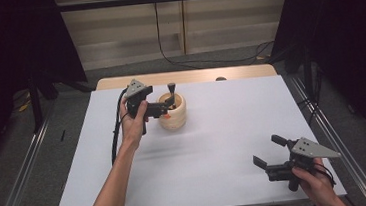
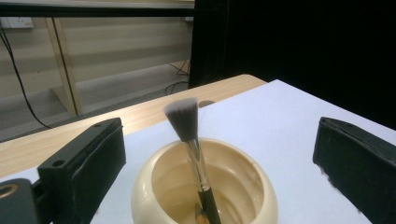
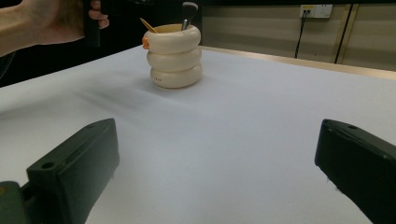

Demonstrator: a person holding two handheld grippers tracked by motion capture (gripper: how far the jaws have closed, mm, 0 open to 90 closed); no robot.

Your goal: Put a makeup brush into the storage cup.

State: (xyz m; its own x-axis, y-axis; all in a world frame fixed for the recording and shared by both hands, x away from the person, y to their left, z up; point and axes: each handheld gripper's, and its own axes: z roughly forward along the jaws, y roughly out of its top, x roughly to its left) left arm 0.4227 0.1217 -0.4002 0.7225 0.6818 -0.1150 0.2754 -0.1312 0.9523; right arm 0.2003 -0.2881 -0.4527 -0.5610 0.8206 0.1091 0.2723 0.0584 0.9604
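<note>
Item: makeup brush point(image 2: 187, 140) — dark handle, bright metal ferrule, grey-white bristle head fanned at the top.
Location: stands tilted, bristles up, inside the cream holder point(image 1: 173, 115); the handle foot rests at the bottom of the cup.
Container: holder of three stacked rounded rings, glossy, seen side-on in the right gripper view point(image 3: 175, 56); it stands on the white surface point(image 1: 215, 145), toward the far left of centre.
Companion piece: a thin wooden stick point(image 3: 148, 25) leans in the same holder, beside a small orange detail at the rim.
Left gripper: point(image 1: 169, 100) hovers at the holder's mouth, jaws spread wide to either side of the brush, pads clear of it — nothing held.
Right gripper: point(image 1: 270, 151) rests low at the near right corner of the surface, well apart from the holder, jaws wide, nothing between them.
Weight, judged: brush very light; holder likely heavier, though it could tip if the brush is dragged sideways.
Stiffness, judged: handle and ferrule rigid; bristles soft and easily splayed or soiled.
Slip, judged: lacquered handle and polished ferrule look smooth, so a firm, square pinch suits them.
Where to take hold: on the ferrule or upper handle just below the bristles, the part that stands above the rim; lift along the brush's own tilt.
Avoid: pinching the bristle head, or pressing on the holder's rim.
</note>
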